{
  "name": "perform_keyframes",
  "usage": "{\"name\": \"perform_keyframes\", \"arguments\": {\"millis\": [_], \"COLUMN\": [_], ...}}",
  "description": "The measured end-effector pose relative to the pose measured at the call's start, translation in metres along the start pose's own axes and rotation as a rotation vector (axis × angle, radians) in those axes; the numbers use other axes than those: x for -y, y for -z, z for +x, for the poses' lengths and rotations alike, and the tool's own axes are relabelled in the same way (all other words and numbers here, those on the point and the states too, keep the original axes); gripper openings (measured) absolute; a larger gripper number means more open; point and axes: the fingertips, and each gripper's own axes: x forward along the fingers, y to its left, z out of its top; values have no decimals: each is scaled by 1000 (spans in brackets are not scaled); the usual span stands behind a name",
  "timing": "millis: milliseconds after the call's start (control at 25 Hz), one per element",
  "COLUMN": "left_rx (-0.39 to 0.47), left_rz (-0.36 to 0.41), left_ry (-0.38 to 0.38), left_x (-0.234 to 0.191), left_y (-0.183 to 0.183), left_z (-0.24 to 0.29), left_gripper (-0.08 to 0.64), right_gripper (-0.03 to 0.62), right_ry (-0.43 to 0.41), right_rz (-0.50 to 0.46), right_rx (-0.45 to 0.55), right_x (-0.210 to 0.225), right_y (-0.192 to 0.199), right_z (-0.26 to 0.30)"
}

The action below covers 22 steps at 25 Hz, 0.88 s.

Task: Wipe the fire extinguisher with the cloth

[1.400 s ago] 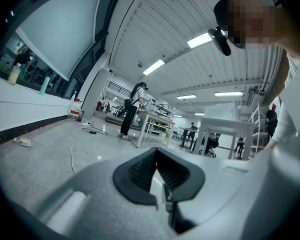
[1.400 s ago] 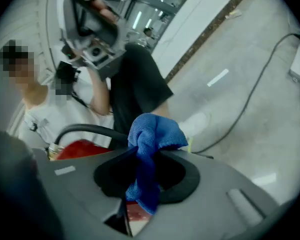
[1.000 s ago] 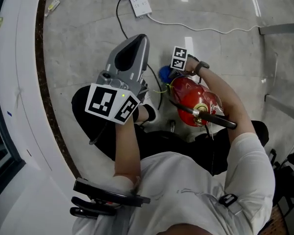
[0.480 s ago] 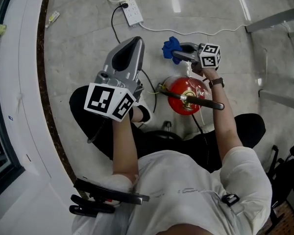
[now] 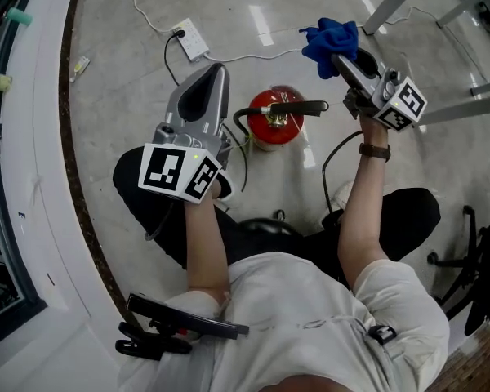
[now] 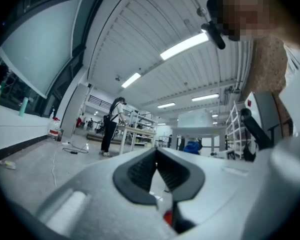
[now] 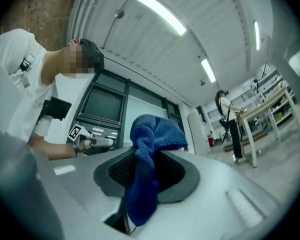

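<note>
- My left hand-held gripper (image 5: pixel 212 80) is nearest, raised over the operator's lap. Its jaws are together on nothing, and it is just beside the extinguisher without touching it.
- The red fire extinguisher (image 5: pixel 276 125) stands upright on the grey polished floor (image 5: pixel 131 72), seen from above between my two tools. Its black lever handle (image 5: pixel 298 107) points toward the right one.
- My right hand-held gripper (image 5: pixel 343 60) is beyond the extinguisher and lifted clear of it. It is clamped on the blue terry cloth (image 5: pixel 331 39), which bunches above the jaws and hangs down in a loose tail between them.
- Farther out a white power strip (image 5: pixel 189 39) lies on the floor with its cord trailing.
- As I judge it, the cloth is off the cylinder, so the step in hand is bringing it down for a stroke.
- To do that well:
  - I would lay the bunched end flat on the red shell, below the handle.
  - I would sweep round the shell with light pressure so the cylinder does not tip.
  - I would steady the handle with the left tool if needed.
  - I would keep the loose tail away from the lever and hose.
- Count: one extinguisher, one cloth, two tools, one power strip.
</note>
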Motion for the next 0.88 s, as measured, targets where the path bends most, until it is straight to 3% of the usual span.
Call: {"name": "perform_keyframes", "arguments": {"millis": [80, 160, 280, 360, 600, 880], "left_rx": [14, 27, 29, 21, 44, 57], "left_rz": [15, 18, 5, 8, 45, 86], "left_ry": [22, 52, 106, 121, 157, 112], "left_x": [20, 42, 75, 93, 141, 170], "left_y": [-4, -5, 1, 5, 14, 17], "left_z": [-9, -18, -30, -40, -78, -132], "left_gripper": [1, 0, 0, 0, 0, 0], "right_gripper": [103, 104, 104, 104, 106, 106], "right_ry": [41, 85, 199, 227, 367, 607], "right_rz": [-44, -24, 148, 195, -189, -154], "right_rx": [30, 68, 182, 201, -63, -68], "right_x": [-29, -58, -87, -110, -200, -246], "right_y": [-31, -51, -65, -64, -26, -24], "right_z": [-25, -48, -82, -93, -100, -97]}}
